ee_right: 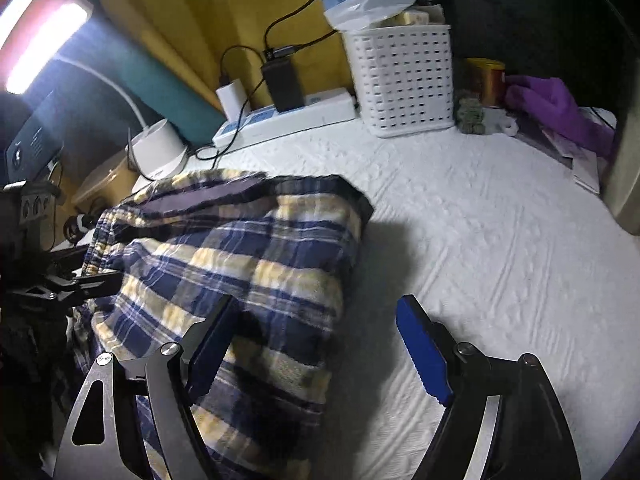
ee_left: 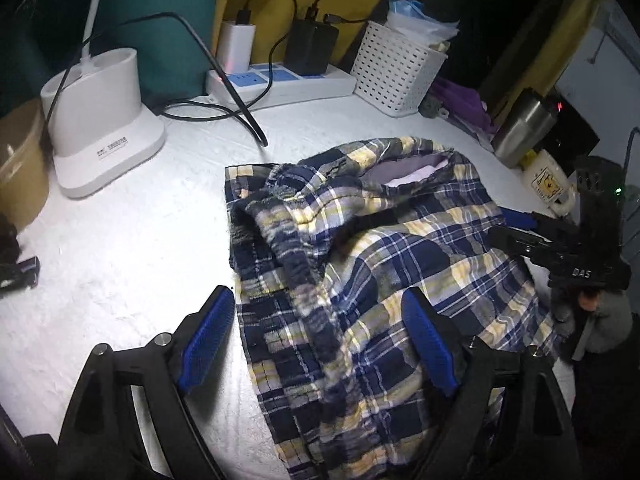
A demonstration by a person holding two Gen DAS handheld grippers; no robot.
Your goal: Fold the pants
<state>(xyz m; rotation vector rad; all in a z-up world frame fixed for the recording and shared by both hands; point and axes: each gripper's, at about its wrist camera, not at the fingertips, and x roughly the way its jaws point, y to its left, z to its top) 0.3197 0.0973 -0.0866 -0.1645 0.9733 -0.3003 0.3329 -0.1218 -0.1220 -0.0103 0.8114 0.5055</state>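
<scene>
Here, in the left wrist view, a lamp base (ee_left: 102,120) stands at upper left, a power strip (ee_left: 280,84) at top centre and a basket (ee_left: 400,66) to its right. The pants (ee_left: 360,260), plaid and bunched in a folded heap, lie on the white table (ee_left: 120,260) from centre to lower right. The left gripper (ee_left: 320,340) sits at the bottom with jaws wide apart; its pads straddle the cloth without pinching it. In the right wrist view the pants fill the left half of the frame, and the right gripper (ee_right: 316,344) at the bottom is spread wide, left pad over the plaid, right pad over bare table.
</scene>
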